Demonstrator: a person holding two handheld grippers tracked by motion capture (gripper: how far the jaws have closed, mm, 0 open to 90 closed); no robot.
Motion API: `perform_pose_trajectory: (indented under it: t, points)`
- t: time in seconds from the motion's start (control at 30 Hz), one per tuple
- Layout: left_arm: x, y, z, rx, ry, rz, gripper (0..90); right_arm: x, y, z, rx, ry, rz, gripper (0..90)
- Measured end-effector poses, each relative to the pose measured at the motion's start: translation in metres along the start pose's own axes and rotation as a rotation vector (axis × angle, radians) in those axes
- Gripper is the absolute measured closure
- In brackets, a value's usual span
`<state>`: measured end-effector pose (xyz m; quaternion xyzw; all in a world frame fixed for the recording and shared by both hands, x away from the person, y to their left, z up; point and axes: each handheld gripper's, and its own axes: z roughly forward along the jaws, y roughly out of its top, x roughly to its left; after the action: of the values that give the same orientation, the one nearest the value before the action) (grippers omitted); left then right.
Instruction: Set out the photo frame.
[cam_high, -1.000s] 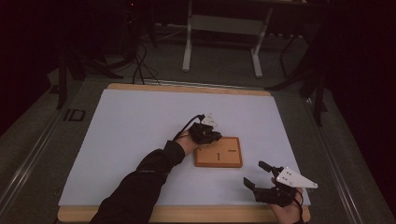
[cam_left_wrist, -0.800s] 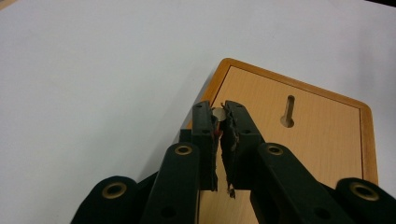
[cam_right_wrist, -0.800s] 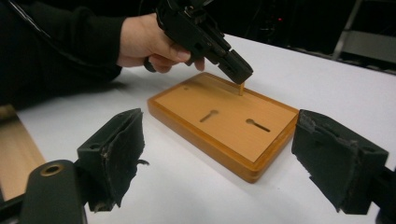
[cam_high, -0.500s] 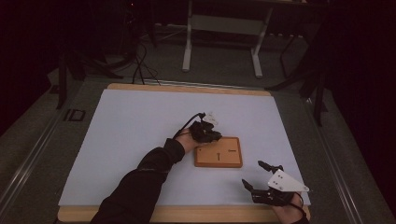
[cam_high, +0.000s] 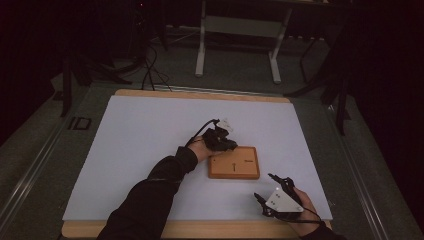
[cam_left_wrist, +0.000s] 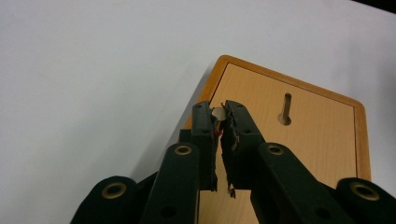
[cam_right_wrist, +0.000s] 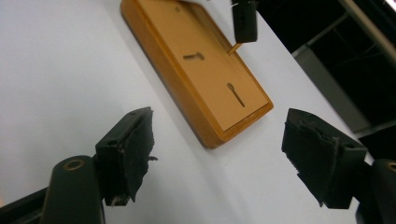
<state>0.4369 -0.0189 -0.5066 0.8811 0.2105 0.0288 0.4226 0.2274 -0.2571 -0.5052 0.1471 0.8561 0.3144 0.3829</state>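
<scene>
The white surface (cam_high: 150, 140) spreads under both my arms, with a wooden border showing along its near and far edges. On it, a little right of the middle, lies the wooden board (cam_high: 234, 162), flat, with raised rims and small slots (cam_right_wrist: 236, 94) cut into its face.

My left gripper (cam_high: 220, 139) sits at the board's far left corner. In the left gripper view its fingers (cam_left_wrist: 205, 135) are clenched nearly together over that corner, pinching a small pale thing (cam_left_wrist: 217, 112) whose nature I cannot tell; from the right gripper view a thin wooden peg (cam_right_wrist: 234, 48) pokes down from them toward the board.

My right gripper (cam_high: 272, 192) hovers near the surface's near edge, just apart from the board's near right corner. Its fingers (cam_right_wrist: 133, 149) have just been closing but stand released, wide apart, with nothing between them.
</scene>
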Motion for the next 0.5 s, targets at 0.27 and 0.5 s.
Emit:
perform_pose_trajectory:
  t: [0.27, 0.5]
  points:
    - [0.004, 0.002, 0.0, 0.007, -0.022, -0.024, 84.1, 0.017, 0.006, 0.021, 0.09, -0.053, -0.242, 38.0]
    - [0.008, 0.003, 0.0, 0.015, -0.042, -0.037, 84.0, 0.03, -0.001, 0.043, 0.173, -0.156, -0.5, 37.9]
